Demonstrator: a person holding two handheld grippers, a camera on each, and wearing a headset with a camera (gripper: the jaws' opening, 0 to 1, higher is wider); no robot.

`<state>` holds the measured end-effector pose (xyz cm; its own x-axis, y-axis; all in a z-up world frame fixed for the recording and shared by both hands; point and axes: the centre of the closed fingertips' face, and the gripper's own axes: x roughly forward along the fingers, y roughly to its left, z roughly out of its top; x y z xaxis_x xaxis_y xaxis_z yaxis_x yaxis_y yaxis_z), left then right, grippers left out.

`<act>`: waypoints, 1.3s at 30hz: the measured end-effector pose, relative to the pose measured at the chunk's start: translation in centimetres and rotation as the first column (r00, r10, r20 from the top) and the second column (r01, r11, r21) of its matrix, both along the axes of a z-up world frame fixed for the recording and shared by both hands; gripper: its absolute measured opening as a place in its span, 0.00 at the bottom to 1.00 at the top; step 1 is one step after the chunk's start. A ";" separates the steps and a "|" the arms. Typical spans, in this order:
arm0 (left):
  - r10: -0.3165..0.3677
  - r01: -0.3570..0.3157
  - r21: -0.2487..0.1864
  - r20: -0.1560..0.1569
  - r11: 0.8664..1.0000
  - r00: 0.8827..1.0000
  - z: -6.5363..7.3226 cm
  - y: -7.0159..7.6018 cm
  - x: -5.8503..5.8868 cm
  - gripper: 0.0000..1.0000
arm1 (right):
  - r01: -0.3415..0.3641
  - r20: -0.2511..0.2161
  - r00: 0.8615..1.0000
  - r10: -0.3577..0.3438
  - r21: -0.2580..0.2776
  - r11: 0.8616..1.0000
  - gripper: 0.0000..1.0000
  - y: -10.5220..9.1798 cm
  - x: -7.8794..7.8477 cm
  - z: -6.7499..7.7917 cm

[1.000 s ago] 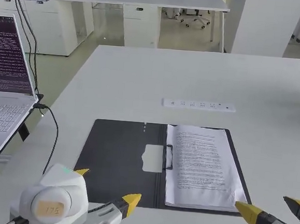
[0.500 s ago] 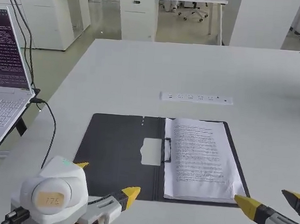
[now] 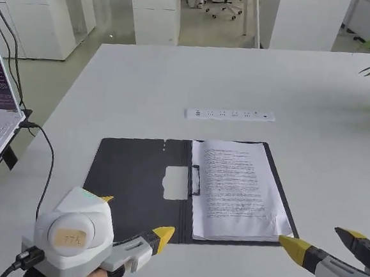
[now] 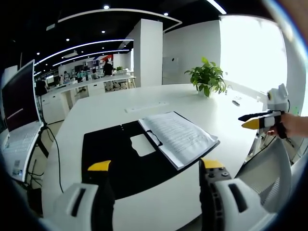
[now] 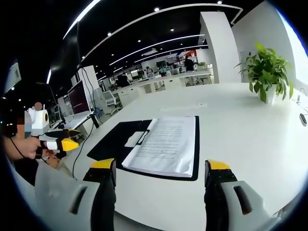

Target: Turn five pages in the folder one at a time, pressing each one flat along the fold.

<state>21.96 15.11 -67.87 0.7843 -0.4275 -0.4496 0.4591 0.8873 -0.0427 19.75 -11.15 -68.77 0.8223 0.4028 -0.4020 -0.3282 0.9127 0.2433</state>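
Folder [image 3: 130, 179] open, paper stack [image 3: 239, 188] seemingly clipped in its right half; left gripper [image 3: 135, 215] and right gripper [image 3: 319, 239] fingers wide, empty.

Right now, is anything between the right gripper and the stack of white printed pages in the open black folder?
Nothing visible. Bare white table is all that lies between the open right gripper and the near right corner of the white printed pages, which rest on the right half of the open black folder.
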 end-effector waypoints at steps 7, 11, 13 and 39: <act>-0.027 0.027 0.002 -0.002 1.000 1.000 -0.4 -1.1 0.4 0.72 | -0.001 -0.004 1.000 0.001 -0.006 1.000 0.74 0.0 -0.3 -0.3; -0.047 0.047 0.009 -0.008 0.999 0.999 -0.9 -1.9 0.6 0.71 | 0.001 -0.006 1.000 -0.001 -0.001 1.000 0.74 0.0 -0.4 -0.4; -0.062 0.062 0.012 -0.012 0.998 0.998 -1.1 -2.5 0.7 0.71 | 0.002 -0.004 1.000 -0.002 -0.001 1.000 0.74 0.0 -0.4 -0.4; -0.251 0.251 0.055 -0.016 0.966 0.968 -3.7 -9.8 4.2 0.67 | 0.043 -0.003 0.999 -0.043 0.022 0.999 0.73 -0.3 -0.9 -0.6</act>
<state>26.20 5.27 -71.57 0.6512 -0.5839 -0.4847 0.6672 0.7449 -0.0009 18.90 -11.42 -69.42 0.8382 0.3756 -0.3954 -0.2880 0.9206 0.2639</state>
